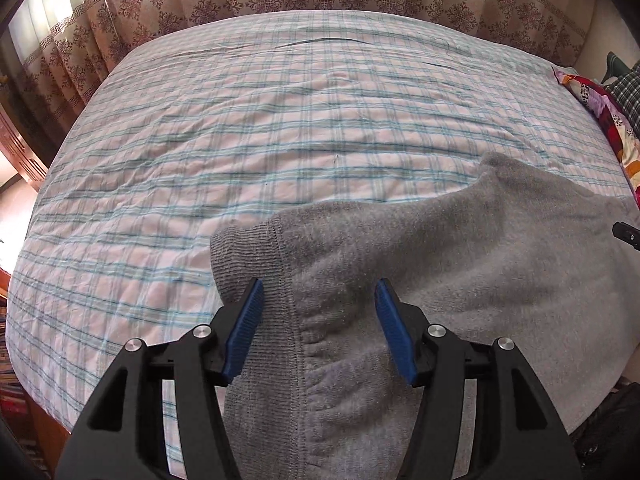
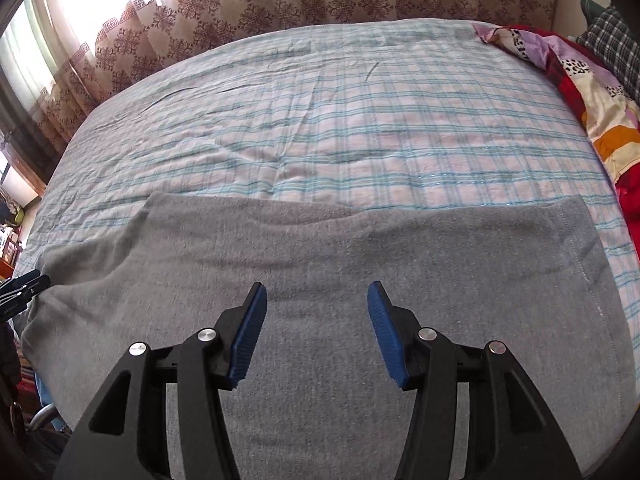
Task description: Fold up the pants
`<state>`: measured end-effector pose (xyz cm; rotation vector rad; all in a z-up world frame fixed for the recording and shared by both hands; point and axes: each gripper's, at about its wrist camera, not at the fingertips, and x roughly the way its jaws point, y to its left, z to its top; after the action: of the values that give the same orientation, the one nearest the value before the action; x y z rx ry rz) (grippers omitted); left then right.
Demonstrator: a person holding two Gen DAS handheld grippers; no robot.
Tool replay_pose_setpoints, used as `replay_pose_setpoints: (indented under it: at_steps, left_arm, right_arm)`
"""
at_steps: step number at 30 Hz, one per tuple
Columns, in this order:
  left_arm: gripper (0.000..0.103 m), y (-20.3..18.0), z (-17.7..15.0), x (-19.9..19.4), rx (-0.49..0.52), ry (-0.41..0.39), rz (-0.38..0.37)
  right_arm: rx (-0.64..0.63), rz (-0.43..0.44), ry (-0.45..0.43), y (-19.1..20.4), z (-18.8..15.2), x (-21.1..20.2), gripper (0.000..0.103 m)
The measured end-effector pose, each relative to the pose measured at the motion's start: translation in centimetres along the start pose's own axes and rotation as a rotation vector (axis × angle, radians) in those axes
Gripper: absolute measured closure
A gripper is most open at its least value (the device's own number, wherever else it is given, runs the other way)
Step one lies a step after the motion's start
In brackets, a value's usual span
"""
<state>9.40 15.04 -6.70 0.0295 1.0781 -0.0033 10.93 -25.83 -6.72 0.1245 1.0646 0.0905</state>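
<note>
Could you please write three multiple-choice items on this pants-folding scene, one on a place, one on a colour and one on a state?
1. Where do the pants lie?
A. on the plaid bed sheet
B. on a wooden floor
C. over a chair back

2. What colour are the pads of the left gripper?
A. red
B. blue
C. white

3. How does the right gripper stand?
A. shut on the pants
B. shut on the curtain
C. open over the pants

Answers:
1 A, grey cloth spreads flat across the checked sheet.
2 B, both pads show blue against black arms.
3 C, a wide gap separates its fingers and nothing is pinched.
</note>
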Motion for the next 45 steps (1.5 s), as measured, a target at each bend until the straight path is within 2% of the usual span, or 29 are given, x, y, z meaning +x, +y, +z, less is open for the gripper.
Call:
replay_pose_setpoints:
  at_steps: [3,4,7,13,20,23,27,32,37,38,40,43,45]
  left_arm:
    - [0.039,-0.1,-0.3,2.0,0.035,0.014,0.092]
    - [0.035,0.1,-0.1,2.6,0.03,0.022,0.101]
    - [0.034,0.6,0.8,3.5,-0.001,0.039,0.107]
    - [0.034,-0.2,1.9,5.4,0.047,0.035,0.173]
    - [0.034,-0.4,1.7,3.6,0.039,0.04,0.169]
    - [0.034,0.0,1.4,2.8,0.027,0.035,0.157]
    - [0.034,1.0,1.2,2.2,-0.002,0.033,0.13]
    - [0.034,1.2,1.2,2.7,-0.007,0.037,0.109]
    - [0.03,1.9,1.2,3.0,-0.032,0.042,0.085]
    - [0.029,2.0,1.2,3.0,-0.039,0.045,0.08]
    - [0.029,2.1,1.1,3.2,-0.046,0.048,0.073]
    - [0.029,2.1,1.1,3.3,-0.047,0.048,0.075]
    - [0.029,2.0,1.2,3.3,-0.048,0.048,0.075]
  right_arm:
    - [-0.035,-0.023,0.053,0.5,-0.8,1.8,0.049]
    - [-0.042,-0.029,0.061,0.5,-1.0,2.3,0.048]
    - [-0.069,-0.041,0.051,0.8,-1.2,2.9,0.044]
    - [-0.071,-0.034,0.058,0.6,-0.8,3.0,0.043]
    - [-0.073,0.001,-0.005,1.4,1.8,0.8,0.043]
    - [-0.099,0.044,-0.018,3.5,3.7,1.4,0.043]
    - [-0.184,0.136,-0.021,8.7,6.3,3.1,0.043]
    - [-0.298,0.185,0.007,14.4,9.0,6.8,0.043]
    - [-0.364,0.171,0.125,16.5,9.4,11.2,0.043]
    - [-0.377,0.171,0.137,16.6,9.1,11.7,0.046]
    - [-0.379,0.183,0.128,16.7,8.7,11.8,0.065]
    - [-0.375,0.139,0.081,17.4,8.8,11.5,0.086]
    - [-0.378,0.094,0.057,18.0,9.3,11.6,0.092]
